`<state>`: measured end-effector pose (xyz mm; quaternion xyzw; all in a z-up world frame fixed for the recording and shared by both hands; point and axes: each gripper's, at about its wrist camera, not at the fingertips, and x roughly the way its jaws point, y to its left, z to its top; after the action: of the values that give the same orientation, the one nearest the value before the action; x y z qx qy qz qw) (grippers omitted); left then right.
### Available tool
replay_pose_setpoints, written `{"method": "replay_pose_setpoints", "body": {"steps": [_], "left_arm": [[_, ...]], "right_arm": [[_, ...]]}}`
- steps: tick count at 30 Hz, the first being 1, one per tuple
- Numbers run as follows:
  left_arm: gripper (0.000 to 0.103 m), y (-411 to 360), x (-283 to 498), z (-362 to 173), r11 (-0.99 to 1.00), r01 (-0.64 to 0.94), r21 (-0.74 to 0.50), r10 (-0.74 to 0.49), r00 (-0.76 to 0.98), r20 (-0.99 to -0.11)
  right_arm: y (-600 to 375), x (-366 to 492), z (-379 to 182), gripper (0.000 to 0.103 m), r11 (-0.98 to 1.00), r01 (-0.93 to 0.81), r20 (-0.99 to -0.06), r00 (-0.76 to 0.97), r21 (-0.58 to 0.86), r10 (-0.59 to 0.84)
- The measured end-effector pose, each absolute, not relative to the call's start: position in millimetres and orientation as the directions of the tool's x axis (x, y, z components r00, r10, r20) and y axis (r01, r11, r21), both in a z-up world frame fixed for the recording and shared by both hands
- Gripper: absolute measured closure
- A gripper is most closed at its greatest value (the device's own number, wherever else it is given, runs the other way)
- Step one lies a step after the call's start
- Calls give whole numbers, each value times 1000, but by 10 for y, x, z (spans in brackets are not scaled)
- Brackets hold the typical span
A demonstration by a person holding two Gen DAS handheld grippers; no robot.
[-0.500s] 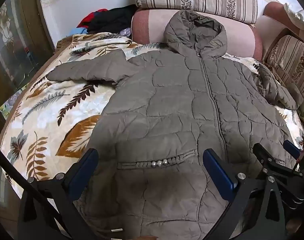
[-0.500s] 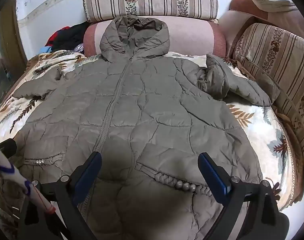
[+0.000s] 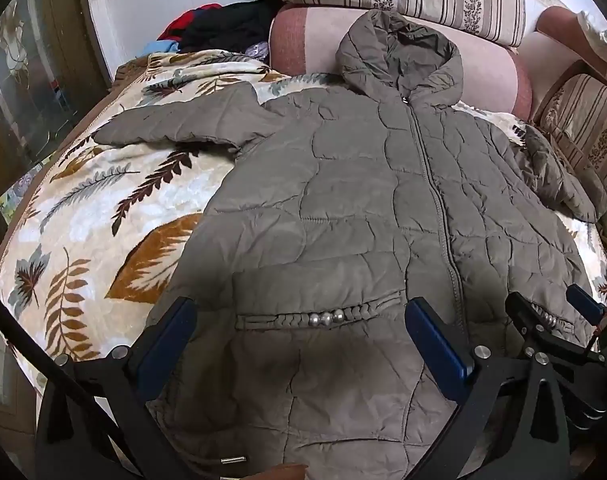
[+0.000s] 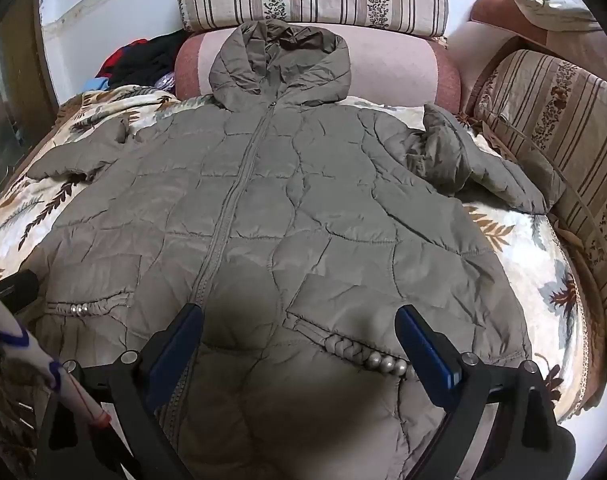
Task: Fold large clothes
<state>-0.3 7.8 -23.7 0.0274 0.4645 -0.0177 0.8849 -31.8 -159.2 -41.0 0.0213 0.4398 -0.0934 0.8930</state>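
- Left claw: wide, empty, above lower hem area of olive-grey quilted hooded jacket.
- Right claw: wide, empty.
- Jacket flat, zipped, on leaf-print blanket.

Bottom hem of the olive quilted hooded jacket runs off the frame's lower edge, behind both grippers' black frames.

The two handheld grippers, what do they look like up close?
Both match: the left gripper and the right gripper each have a black angular frame with silver round bolts and two flat blue pads as fingers. In the right wrist view a white sleeve with blue markings shows at the left edge.
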Motion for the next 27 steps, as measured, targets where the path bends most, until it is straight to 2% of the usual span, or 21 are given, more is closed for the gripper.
{"method": "replay_pose_setpoints", "body": {"steps": [13,21,27], "left_arm": [[0,103,94,-357,998,62,31,-8,540,-841],[0,169,224,-672,998,35,53,30,483,-875],[0,198,263,-943,996,35,87,63,441,-895]], "right_arm": [[-1618,-267,-484,4,981,187,-802,578,-52,-153],[-1694,-152,-249,4,976,201,-752,629,-87,-196],[-2003,-213,-262,4,956,275,-757,601,-106,-257]]}}
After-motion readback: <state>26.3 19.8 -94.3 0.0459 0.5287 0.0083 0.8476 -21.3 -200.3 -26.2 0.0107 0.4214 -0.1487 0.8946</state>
